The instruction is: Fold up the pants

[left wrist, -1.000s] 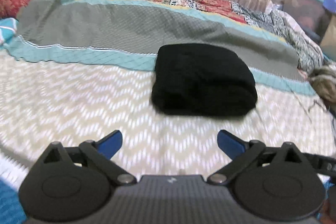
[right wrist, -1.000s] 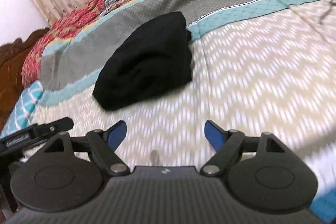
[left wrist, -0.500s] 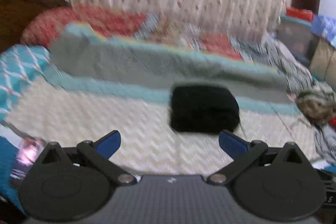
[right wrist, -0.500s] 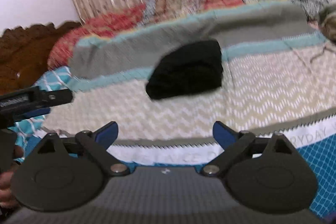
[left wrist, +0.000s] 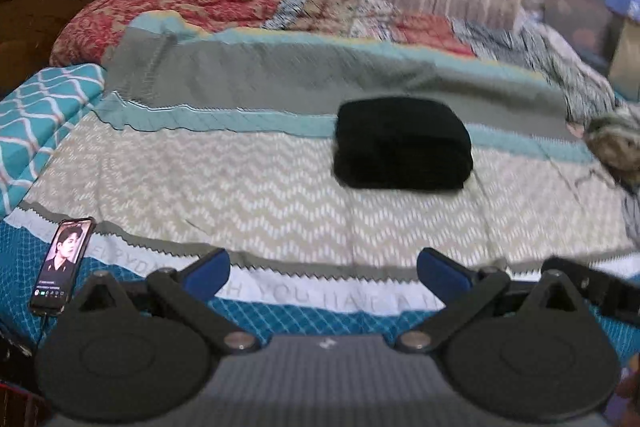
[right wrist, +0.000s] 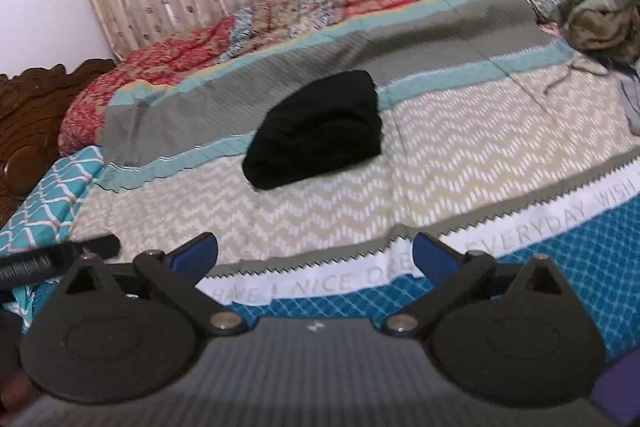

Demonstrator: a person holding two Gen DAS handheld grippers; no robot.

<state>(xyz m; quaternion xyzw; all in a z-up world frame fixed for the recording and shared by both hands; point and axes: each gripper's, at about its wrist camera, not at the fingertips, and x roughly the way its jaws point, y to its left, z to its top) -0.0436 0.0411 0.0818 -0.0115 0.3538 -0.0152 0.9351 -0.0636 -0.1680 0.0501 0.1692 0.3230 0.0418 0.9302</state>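
The folded black pants [left wrist: 402, 143] lie well ahead of both wide-spread, empty grippers, on the bedspread [left wrist: 240, 187], long axis crosswise to the left gripper [left wrist: 323, 263] (slightly right of its centre), left of the right gripper [right wrist: 315, 251], neither clearly nearer.

Black pants [left wrist: 402, 143] on beige-and-white chevron bedspread [left wrist: 240, 187] with teal and grey bands; blue-tipped fingers [left wrist: 206, 273].
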